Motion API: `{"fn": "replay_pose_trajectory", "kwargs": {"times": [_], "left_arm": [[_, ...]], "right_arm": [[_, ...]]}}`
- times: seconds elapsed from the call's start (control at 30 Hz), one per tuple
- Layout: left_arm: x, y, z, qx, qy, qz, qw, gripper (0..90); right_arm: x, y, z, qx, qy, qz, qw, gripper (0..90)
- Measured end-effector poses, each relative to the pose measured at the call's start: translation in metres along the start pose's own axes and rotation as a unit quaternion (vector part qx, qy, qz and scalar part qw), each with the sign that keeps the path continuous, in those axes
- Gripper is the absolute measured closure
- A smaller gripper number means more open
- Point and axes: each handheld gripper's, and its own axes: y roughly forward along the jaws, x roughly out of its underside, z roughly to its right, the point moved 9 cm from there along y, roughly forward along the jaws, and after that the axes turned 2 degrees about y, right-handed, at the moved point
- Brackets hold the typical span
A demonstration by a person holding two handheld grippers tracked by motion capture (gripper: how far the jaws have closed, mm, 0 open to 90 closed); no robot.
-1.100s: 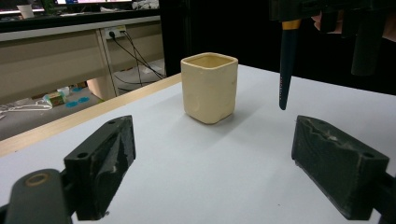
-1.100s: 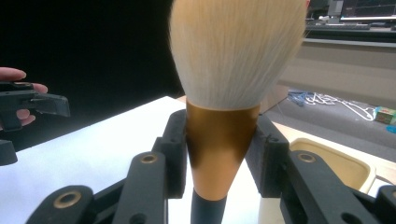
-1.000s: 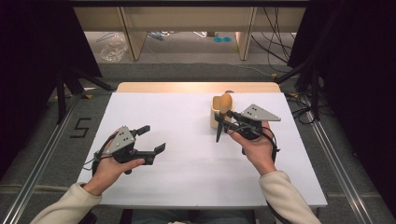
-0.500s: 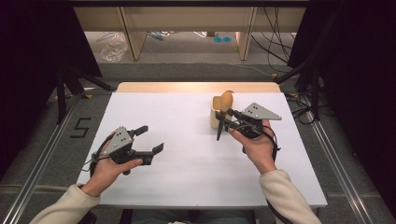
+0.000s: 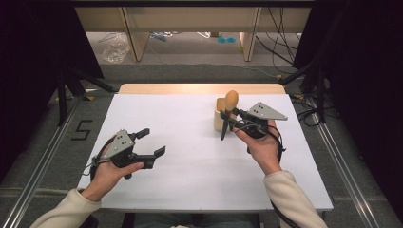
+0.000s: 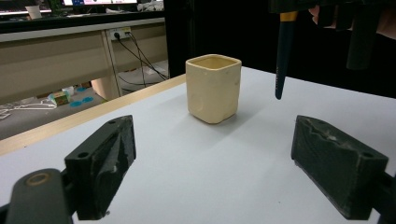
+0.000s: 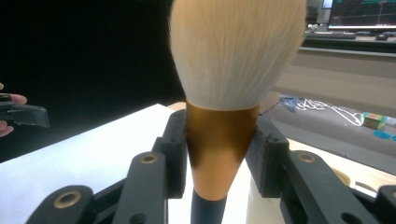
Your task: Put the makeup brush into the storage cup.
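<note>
Brush [image 7: 223,116]: upright, bristles up, handle tip hanging just beside the cup [image 6: 213,88], probably to drop in handle-first.
Right claw [image 5: 228,117]: clenched on the brush's gold collar.
Left claw [image 5: 151,142]: released, empty, resting apart on the desk [image 5: 190,180], facing the cup.
Obstacles: none near the cup; cables on the floor beyond.

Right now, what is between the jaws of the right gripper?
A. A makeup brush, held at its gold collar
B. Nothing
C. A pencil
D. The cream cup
A: in the right gripper view the right gripper has its jaws pressed on both sides of the gold collar of the makeup brush, bristles up; the cream cup stands free on the table.
</note>
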Motion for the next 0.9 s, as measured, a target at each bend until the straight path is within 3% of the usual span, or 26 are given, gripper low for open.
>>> {"fn": "replay_pose_trajectory", "kwargs": {"times": [0.13, 0.17, 0.2, 0.43, 0.57, 0.73, 0.9], "left_arm": [[0.001, 0.000, 0.000, -0.002, -0.009, -0.001, 1.0000, 13.6], [0.001, 0.000, 0.000, -0.003, -0.009, -0.001, 1.0000, 13.6], [0.000, 0.000, 0.000, -0.003, -0.008, -0.001, 1.0000, 13.6], [0.000, -0.001, -0.001, -0.003, -0.008, -0.001, 1.0000, 13.7], [0.001, 0.000, -0.001, -0.002, -0.007, -0.001, 1.0000, 13.8], [0.001, 0.000, -0.001, -0.001, -0.006, -0.002, 1.0000, 14.3], [0.001, 0.000, -0.001, -0.002, -0.007, -0.002, 1.0000, 14.4]], "right_arm": [[-0.002, 0.001, 0.001, 0.001, 0.002, 0.005, 1.0000, 64.0], [-0.002, 0.000, 0.002, 0.003, -0.004, -0.001, 1.0000, 64.0], [-0.001, 0.000, 0.001, 0.000, 0.005, -0.007, 1.0000, 64.0], [-0.004, 0.002, 0.005, 0.008, -0.002, 0.008, 0.9999, 64.0], [-0.004, 0.002, 0.004, 0.005, 0.007, 0.002, 1.0000, 64.0], [-0.004, 0.004, 0.007, 0.014, 0.003, -0.003, 0.9999, 64.0], [-0.006, 0.006, 0.010, 0.021, 0.003, 0.006, 0.9998, 64.0]]}}
